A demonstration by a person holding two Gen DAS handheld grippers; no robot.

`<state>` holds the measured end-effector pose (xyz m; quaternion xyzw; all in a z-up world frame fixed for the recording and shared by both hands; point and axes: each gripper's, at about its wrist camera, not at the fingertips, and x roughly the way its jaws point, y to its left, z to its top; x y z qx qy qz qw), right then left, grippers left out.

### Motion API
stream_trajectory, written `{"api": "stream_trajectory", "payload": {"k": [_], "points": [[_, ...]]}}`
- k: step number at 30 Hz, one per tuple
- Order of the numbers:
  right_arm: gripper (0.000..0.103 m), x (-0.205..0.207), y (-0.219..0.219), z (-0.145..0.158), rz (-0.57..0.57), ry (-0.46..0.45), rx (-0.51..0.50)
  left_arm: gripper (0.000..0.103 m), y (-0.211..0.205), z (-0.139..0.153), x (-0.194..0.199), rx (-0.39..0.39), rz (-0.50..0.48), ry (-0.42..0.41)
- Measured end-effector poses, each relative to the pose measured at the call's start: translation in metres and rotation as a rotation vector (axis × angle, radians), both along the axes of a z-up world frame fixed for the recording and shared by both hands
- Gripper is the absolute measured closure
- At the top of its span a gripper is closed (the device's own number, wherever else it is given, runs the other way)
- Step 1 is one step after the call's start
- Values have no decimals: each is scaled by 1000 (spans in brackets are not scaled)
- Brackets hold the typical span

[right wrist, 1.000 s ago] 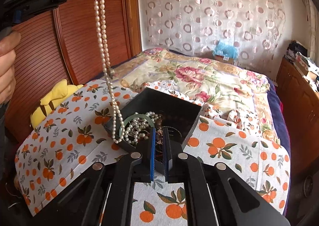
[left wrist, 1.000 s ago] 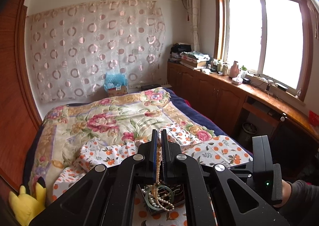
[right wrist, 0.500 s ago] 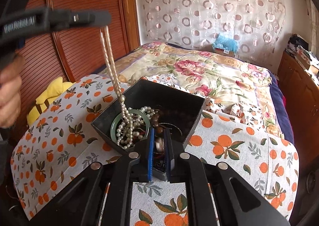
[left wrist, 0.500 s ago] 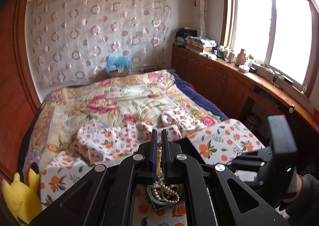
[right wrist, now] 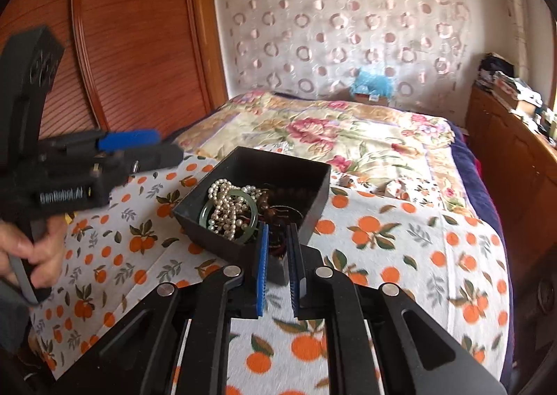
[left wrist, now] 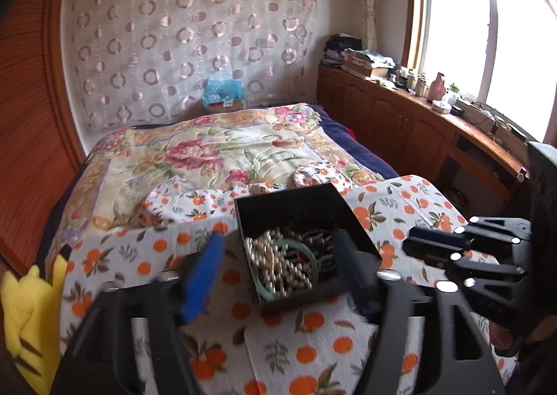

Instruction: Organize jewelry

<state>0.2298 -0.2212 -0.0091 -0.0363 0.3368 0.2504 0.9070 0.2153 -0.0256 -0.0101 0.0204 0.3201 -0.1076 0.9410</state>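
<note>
A black square box point(left wrist: 289, 207) point(right wrist: 313, 186) sits on an orange-print cloth point(right wrist: 400, 238) on the bed. In it lie a white pearl necklace point(left wrist: 278, 262) point(right wrist: 226, 205), a green jade bangle point(right wrist: 205, 217) and dark beads point(right wrist: 278, 196). My left gripper point(left wrist: 282, 255) is wide open above the box's near side, holding nothing; it also shows in the right wrist view point(right wrist: 153, 148) left of the box. My right gripper point(right wrist: 278, 238) is slightly open at the box's near corner, with nothing held between its pads; it shows at the right in the left wrist view point(left wrist: 428, 249).
A floral quilt point(left wrist: 209, 151) covers the bed beyond the cloth. A yellow plush toy point(left wrist: 21, 311) lies at the left edge. A wooden wardrobe point(right wrist: 132, 47) stands left, wooden cabinets point(left wrist: 400, 123) and a window on the right.
My left gripper lowered the pearl necklace into the box, then opened wide and let it go. The necklace now lies piled in the box. My right gripper opened slightly.
</note>
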Motion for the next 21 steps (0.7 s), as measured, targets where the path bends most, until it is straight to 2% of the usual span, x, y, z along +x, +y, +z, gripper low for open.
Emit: {"api": "stream_trajectory", "payload": {"k": [1,3,5,7,10,15,21], "points": [[77,-6,-2,2,-10,-8,5,26,0,1,-8,-3,7,-7],[68,-22,-7,8,-30,-30,16,14,2,4,-24,-8,25,-21],[63,-37,-10,13,-49,-53,21,10,3,7,-42,-4,49,-40],[47,-49,-13,19,-73,-71,24,8,2,10,-57,5,70,-52],[31,-71,-19,27,-113,-107,41,8,4,14,-79,16,103,-73],[18,-107,-24,37,-157,-149,60,8,5,15,-112,25,147,-81],[17,-129,-27,43,-181,-174,70,8,9,17,-137,19,158,-107]]}}
